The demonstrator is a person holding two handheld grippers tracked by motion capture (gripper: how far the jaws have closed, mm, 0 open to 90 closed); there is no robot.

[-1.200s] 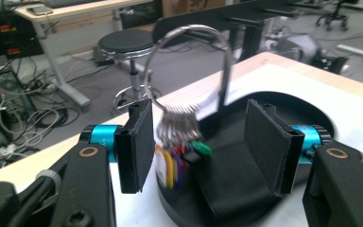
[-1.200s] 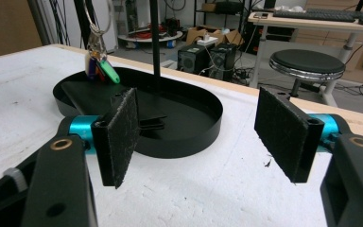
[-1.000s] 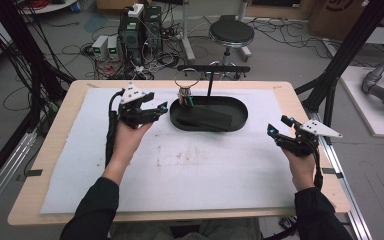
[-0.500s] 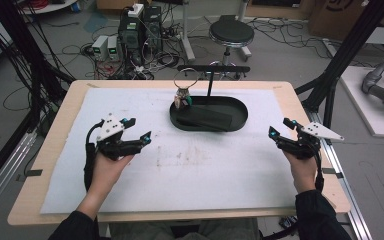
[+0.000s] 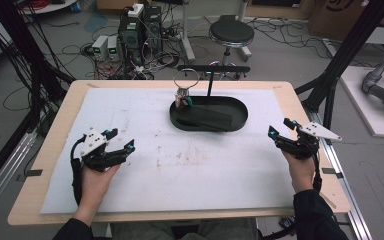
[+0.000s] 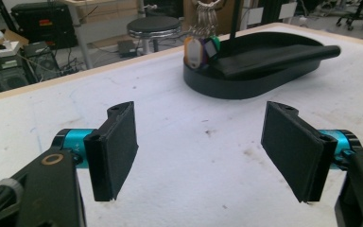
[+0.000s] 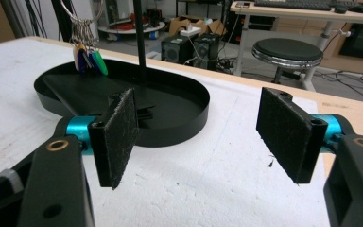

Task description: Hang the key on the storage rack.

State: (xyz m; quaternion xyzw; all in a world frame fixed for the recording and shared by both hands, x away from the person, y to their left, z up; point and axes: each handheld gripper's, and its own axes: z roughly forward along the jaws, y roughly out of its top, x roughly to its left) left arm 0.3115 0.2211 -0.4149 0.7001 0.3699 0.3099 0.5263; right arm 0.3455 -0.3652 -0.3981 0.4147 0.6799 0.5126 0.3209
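Observation:
A black oval tray [image 5: 241, 119] stands at the far middle of the table, with a thin black stand [image 5: 210, 82] rising from it. A key ring with coloured tags [image 5: 185, 99] hangs at the tray's left end. My left gripper [image 5: 122, 140] rests low at the front left, well away from the tray. Its jaws have just been opening and stand open with nothing between them. In the left gripper view the gripper [image 6: 201, 142] points at the tray [image 6: 246, 87] and tags [image 6: 202, 47]. My right gripper [image 5: 280, 127] is open and empty, right of the tray [image 7: 179, 127].
A white mat [image 5: 205, 170] covers the wooden table. A flat black piece [image 5: 207, 118] lies in the tray. Behind the table stand a round stool [image 5: 231, 34] and electronics boxes with cables [image 5: 140, 30]. Black frame posts [image 5: 345, 55] flank the table.
My left hand has drawn back from beside the key ring to the front left and sunk toward the mat. The right hand has kept still.

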